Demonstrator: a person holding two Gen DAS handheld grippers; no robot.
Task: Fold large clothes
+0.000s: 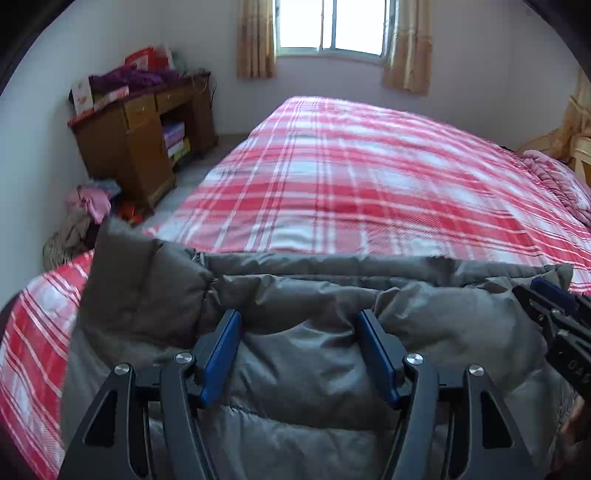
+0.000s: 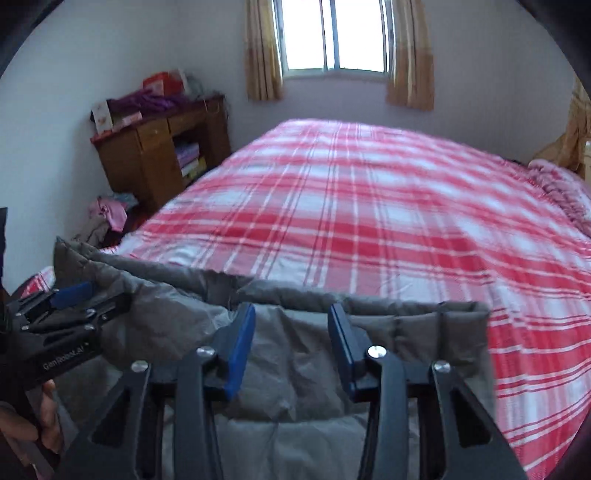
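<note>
Grey padded jacket (image 1: pixel 295 347) on the near edge of the red plaid bed (image 1: pixel 369 177), long axis from 9 to 3 o'clock, left gripper (image 1: pixel 299 354) and right gripper (image 2: pixel 291 350) both parted over its folds, pinching nothing

Left tool (image 1: pixel 298 325) gapes over grey padded jacket (image 1: pixel 295 354) on plaid bed (image 1: pixel 369 177).

Both fisheye views sat just behind their own blue-padded black fingers, close above a grey quilted puffer jacket (image 1: pixel 295 369) and tilted downward. Each faced along the red-and-white plaid bed (image 1: pixel 369 177) toward the curtained window (image 2: pixel 334 35). Each caught the other tool at its edge, and both shared the brown wooden desk (image 2: pixel 159 155).
</note>
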